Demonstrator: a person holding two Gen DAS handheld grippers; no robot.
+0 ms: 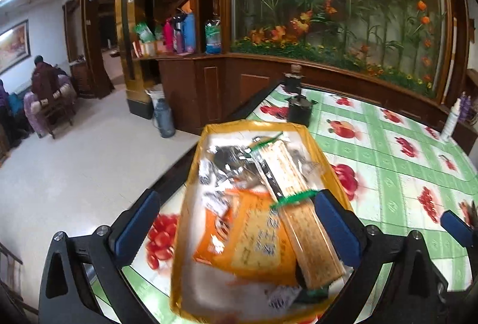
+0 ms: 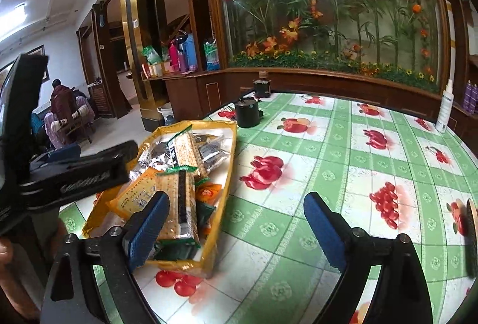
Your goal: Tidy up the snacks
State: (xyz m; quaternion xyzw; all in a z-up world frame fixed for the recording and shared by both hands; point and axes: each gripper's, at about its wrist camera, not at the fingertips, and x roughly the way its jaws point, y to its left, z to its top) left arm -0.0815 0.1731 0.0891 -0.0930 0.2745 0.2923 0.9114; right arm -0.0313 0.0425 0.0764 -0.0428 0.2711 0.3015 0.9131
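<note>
A yellow-rimmed clear bag (image 1: 336, 174) full of snack packets lies near the table's left edge; it also shows in the right wrist view (image 2: 228, 174). Inside are long cracker packs (image 1: 310, 231), an orange packet (image 1: 254, 237) and silver packets (image 1: 227, 165). My left gripper (image 1: 236, 228) is open, its blue pads wide apart on either side of the bag. My right gripper (image 2: 236, 231) is open and empty over the tablecloth just right of the bag, its left pad (image 2: 149, 231) by a cracker pack (image 2: 179, 204).
The table has a green checked fruit-print cloth (image 2: 328, 174). Two dark pots (image 2: 248, 111) stand at its far edge, a white spray bottle (image 2: 445, 108) at the far right. A dark round object (image 2: 472, 234) sits at the right edge. The floor drops off left.
</note>
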